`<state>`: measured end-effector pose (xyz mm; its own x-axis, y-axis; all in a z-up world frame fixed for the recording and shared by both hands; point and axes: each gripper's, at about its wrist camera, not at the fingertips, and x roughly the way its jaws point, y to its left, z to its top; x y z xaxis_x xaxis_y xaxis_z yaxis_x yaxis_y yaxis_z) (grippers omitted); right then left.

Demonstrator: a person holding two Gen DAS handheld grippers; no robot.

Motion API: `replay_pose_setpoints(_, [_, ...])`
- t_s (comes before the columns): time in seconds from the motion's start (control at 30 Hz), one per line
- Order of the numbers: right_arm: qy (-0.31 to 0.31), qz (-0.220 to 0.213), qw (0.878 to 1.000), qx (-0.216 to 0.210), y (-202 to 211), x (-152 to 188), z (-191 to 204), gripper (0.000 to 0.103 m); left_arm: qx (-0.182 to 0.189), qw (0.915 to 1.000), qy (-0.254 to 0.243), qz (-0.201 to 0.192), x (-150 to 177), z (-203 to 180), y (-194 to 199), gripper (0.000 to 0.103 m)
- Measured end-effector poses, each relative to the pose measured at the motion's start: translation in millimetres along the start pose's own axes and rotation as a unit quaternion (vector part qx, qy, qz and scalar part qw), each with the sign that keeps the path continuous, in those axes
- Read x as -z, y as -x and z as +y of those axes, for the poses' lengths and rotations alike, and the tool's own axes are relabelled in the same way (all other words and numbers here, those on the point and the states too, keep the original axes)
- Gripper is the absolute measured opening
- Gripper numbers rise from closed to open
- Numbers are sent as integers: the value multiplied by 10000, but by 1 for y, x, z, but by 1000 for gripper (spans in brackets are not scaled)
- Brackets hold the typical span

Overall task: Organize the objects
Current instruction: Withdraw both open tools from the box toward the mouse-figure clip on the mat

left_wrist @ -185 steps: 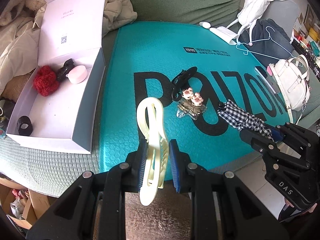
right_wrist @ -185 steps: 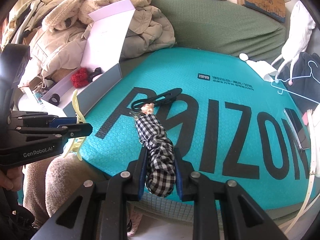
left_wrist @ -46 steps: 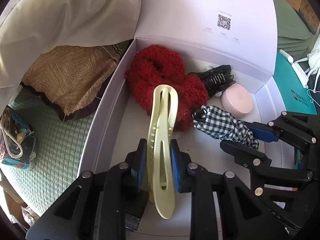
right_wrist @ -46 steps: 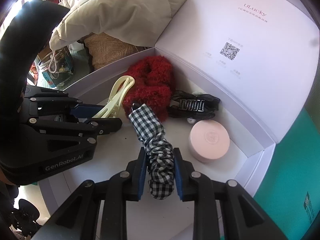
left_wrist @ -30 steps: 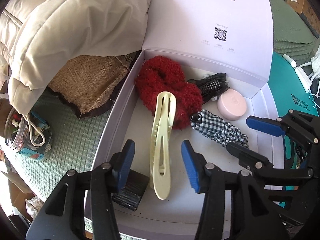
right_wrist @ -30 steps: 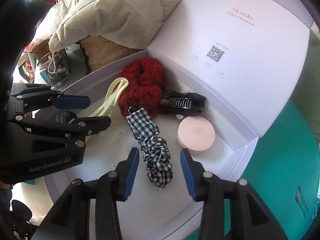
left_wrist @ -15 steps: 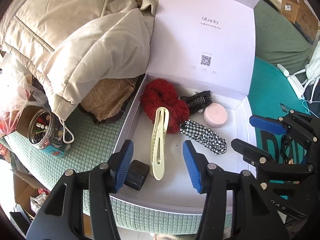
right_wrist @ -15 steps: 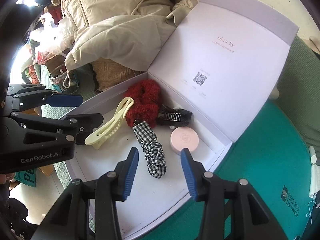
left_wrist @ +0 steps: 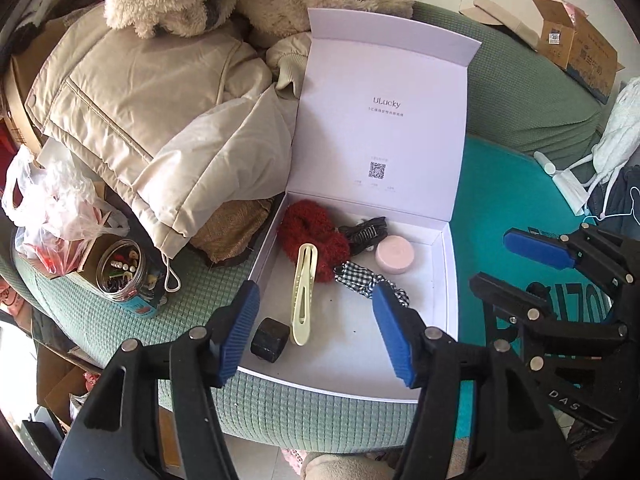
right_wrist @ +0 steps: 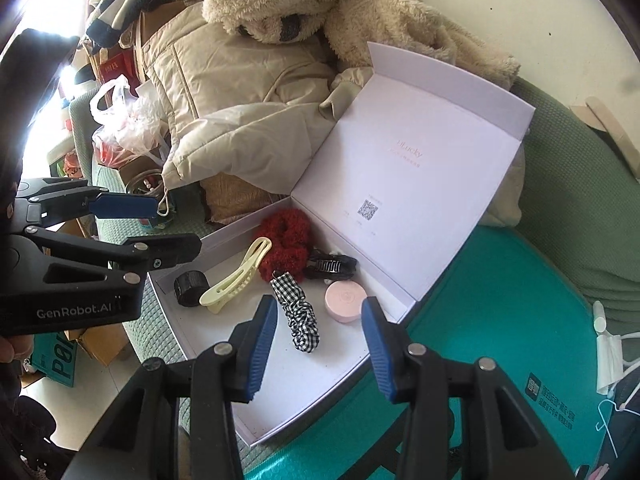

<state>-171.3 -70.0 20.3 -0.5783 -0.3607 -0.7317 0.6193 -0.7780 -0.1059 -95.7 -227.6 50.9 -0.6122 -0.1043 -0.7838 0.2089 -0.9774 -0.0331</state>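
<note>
Since the earlier frames both grippers have let go and drawn back above the box; the clip and scrunchie now lie inside.

Left wrist view: left gripper [left_wrist: 316, 328] empty, jaws wide and opening. Cream hair clip [left_wrist: 303, 294] lies in the white box [left_wrist: 450, 280], its tip against the red scrunchie [left_wrist: 310, 232]. Black cube [left_wrist: 270, 339] beside it.

Right wrist view: right gripper [right_wrist: 318, 344] parted, holding nothing. Checked scrunchie [right_wrist: 298, 314] lies between the clip and the pink round case [right_wrist: 346, 302]; black claw clip [right_wrist: 330, 266] behind.
</note>
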Motion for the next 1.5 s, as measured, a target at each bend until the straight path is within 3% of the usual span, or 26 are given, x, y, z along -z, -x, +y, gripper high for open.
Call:
replay_pose_setpoints(0.5, [-91, -459, 9988, 162, 79, 18, -4, 44, -56, 9994, -42, -324, 16, -31, 79, 62])
replay_pose_setpoints(0.8, [-173, -634, 9973, 316, 118, 42, -8, 44, 118, 9987, -158, -475, 32, -62, 114, 62])
replay_pose_setpoints(1.5, [-710, -420, 9946, 622, 151, 122, -33, 46, 553, 9974, -444, -112, 85, -129, 109, 62])
